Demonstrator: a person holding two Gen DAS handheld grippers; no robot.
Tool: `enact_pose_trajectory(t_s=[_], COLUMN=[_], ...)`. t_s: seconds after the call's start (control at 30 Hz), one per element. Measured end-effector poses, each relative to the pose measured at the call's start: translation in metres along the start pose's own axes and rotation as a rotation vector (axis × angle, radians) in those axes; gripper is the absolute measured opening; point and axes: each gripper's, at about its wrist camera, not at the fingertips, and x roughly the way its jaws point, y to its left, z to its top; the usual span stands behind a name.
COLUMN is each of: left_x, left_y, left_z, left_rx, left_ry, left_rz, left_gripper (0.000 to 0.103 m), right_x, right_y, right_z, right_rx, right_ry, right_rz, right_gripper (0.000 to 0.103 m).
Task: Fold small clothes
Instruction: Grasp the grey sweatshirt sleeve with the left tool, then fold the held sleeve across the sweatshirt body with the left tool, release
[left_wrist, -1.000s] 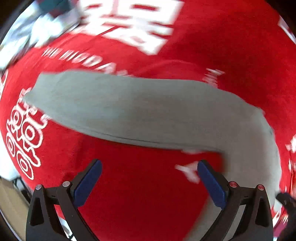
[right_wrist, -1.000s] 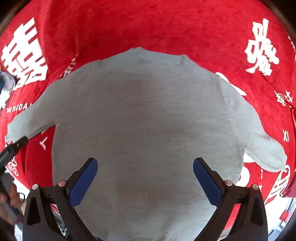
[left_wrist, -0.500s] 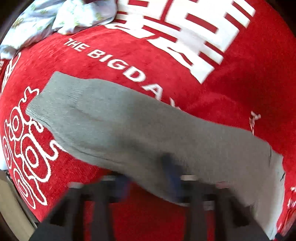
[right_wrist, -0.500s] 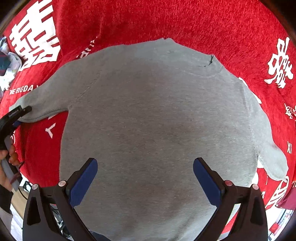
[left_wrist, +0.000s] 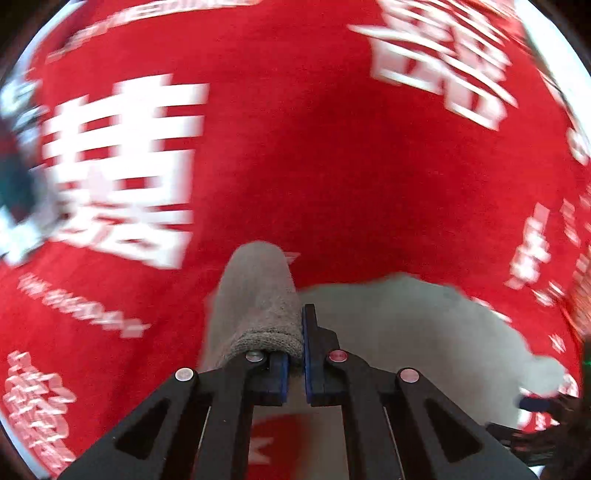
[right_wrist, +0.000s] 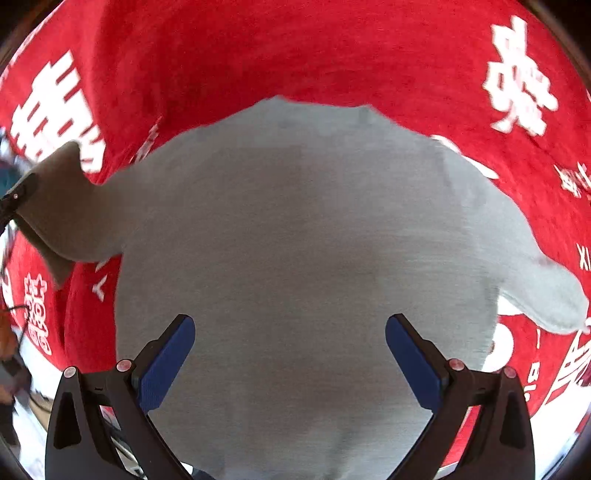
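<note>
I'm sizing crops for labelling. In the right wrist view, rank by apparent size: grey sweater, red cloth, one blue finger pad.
1. grey sweater and red cloth: too close to rank.
2. blue finger pad, far smaller, though nearest the camera.

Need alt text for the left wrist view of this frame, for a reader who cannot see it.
The left claw is shut on the ribbed cuff of a grey sweater sleeve, lifting it over a red cloth printed with white characters. The rest of the sweater lies to the right, and the picture is motion-blurred.

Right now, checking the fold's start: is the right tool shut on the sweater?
No, the right tool hangs open above the grey sweater, fingers spread wide.
</note>
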Motion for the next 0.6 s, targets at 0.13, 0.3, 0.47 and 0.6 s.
enact_pose_trajectory(t_s=[0.13, 0.3, 0.47, 0.6], left_x=[0.052, 0.121, 0.121, 0.064], left_y=[-0.086, -0.149, -0.145, -0.122], left_z=[-0.016, -0.056, -0.069, -0.055], left_rx=[0.109, 0.271, 0.272, 0.258], left_ry=[0.111, 0.272, 0.342, 0.243], left_rz=[-0.093, 0.028, 0.01, 0.034], left_gripper=[0.007, 0.007, 0.055, 0.101], right_x=[0.001, 0.017, 0.024, 0.018], right_y=[-0.051, -0.105, -0.112, -0.077], right_z=[-0.004, -0.013, -0.012, 0.008], right_rx=[0.099, 0.194, 0.177, 0.023], right_ry=[0.003, 0.049, 0.066, -0.003], right_rz=[-0.017, -0.045, -0.047, -0.035], right_gripper=[0.103, 0.103, 0.103, 0.103])
